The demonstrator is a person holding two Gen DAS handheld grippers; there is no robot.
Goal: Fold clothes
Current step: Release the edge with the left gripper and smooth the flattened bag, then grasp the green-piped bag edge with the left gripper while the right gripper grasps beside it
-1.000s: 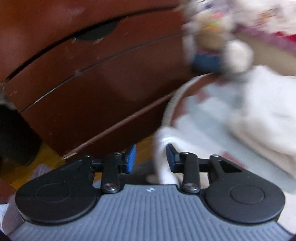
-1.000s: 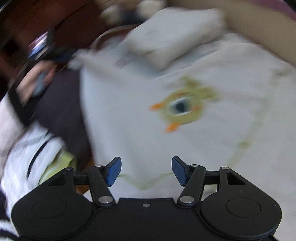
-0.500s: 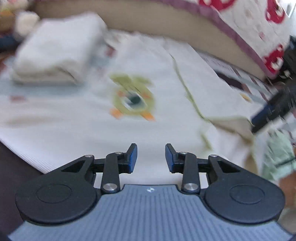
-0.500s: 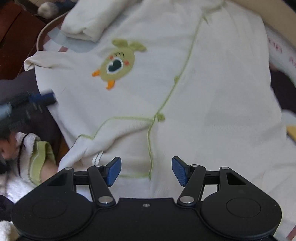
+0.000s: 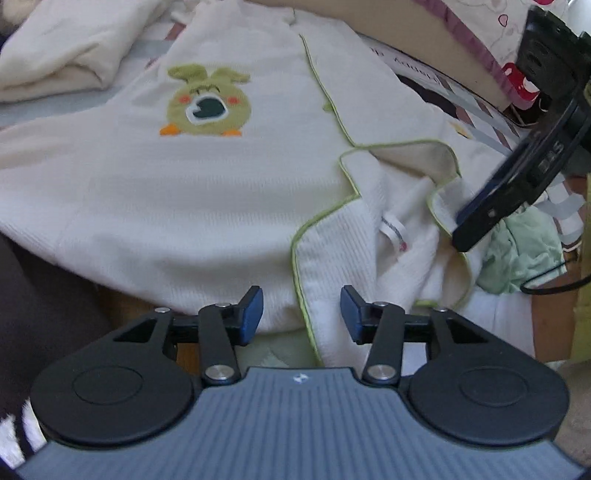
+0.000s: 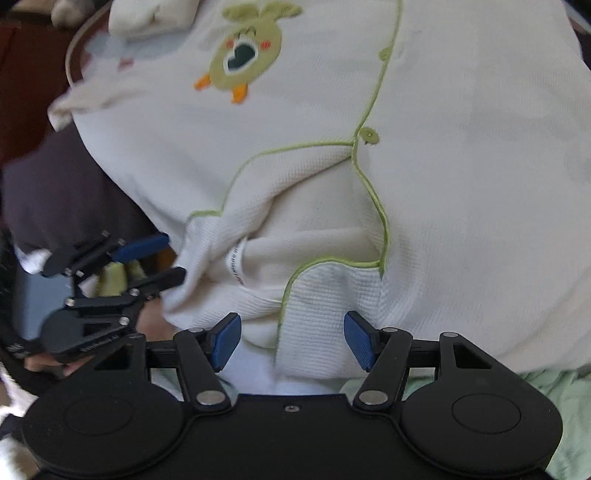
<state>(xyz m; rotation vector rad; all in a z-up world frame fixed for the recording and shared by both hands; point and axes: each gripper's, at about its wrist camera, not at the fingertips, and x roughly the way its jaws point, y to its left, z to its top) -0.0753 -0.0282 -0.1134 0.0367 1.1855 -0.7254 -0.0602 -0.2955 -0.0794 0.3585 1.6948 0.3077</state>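
**Both grippers now at the near hem**

Half a second ago the cameras swept across; now both are settled low. The cream garment [image 6: 424,155] lies spread over the frame centre, its hem flipped at the bottom. The left gripper [image 5: 301,315] and right gripper [image 6: 291,341] are both spread apart, holding nothing. The folded pile [image 5: 62,48] crowds the upper left; the right side offers free room.

Setting: a home, likely a bedroom. My view shows a cream baby garment [image 5: 229,192] spread on a bed; folded cream clothes [image 5: 66,48] at 10 o'clock; a patterned quilt [image 5: 491,33] at 1 o'clock; dark wooden furniture [image 6: 26,85] at 9 o'clock in the right view.
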